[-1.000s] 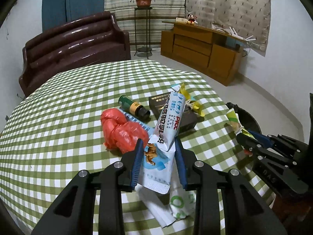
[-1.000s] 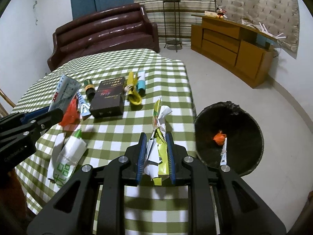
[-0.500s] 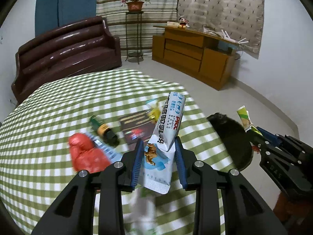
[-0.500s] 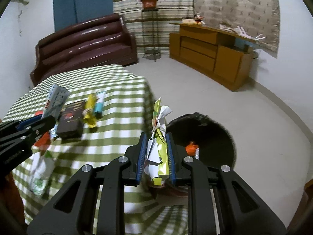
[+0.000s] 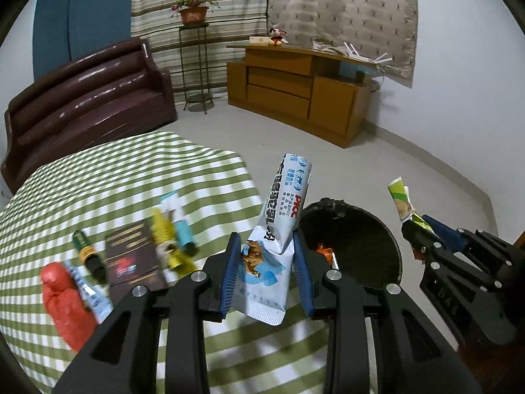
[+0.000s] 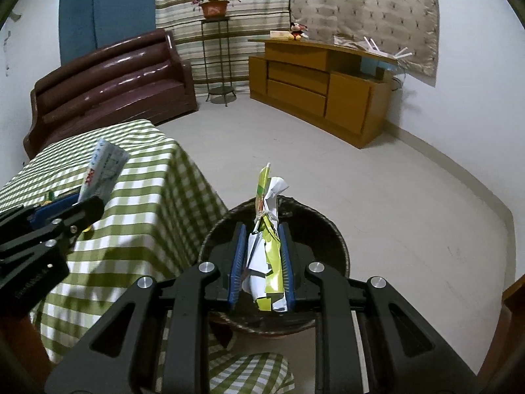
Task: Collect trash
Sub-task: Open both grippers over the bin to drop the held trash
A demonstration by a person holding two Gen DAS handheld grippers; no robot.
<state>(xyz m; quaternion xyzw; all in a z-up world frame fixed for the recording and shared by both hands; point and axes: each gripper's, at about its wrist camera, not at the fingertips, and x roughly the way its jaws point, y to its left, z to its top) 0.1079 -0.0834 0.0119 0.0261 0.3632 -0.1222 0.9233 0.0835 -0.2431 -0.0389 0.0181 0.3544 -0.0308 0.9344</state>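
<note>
Left of the left gripper (image 5: 266, 274), a red plastic bag (image 5: 65, 308), small green bottle (image 5: 88, 256) and dark box (image 5: 134, 259) lie on the checked tablecloth (image 5: 108, 180). Its pads pinch an upright white milk-powder sachet (image 5: 277, 236). Ahead-right sits the dark wicker bin (image 6: 315, 229); the right gripper (image 6: 262, 264), above it, clamps a yellow-green crumpled wrapper (image 6: 267, 246).

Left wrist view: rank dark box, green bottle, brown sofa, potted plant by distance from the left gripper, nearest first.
1. dark box, on the checked table, just left of the left gripper
2. green bottle, further left
3. brown sofa, behind the table
4. potted plant, on its stand by the curtain
</note>
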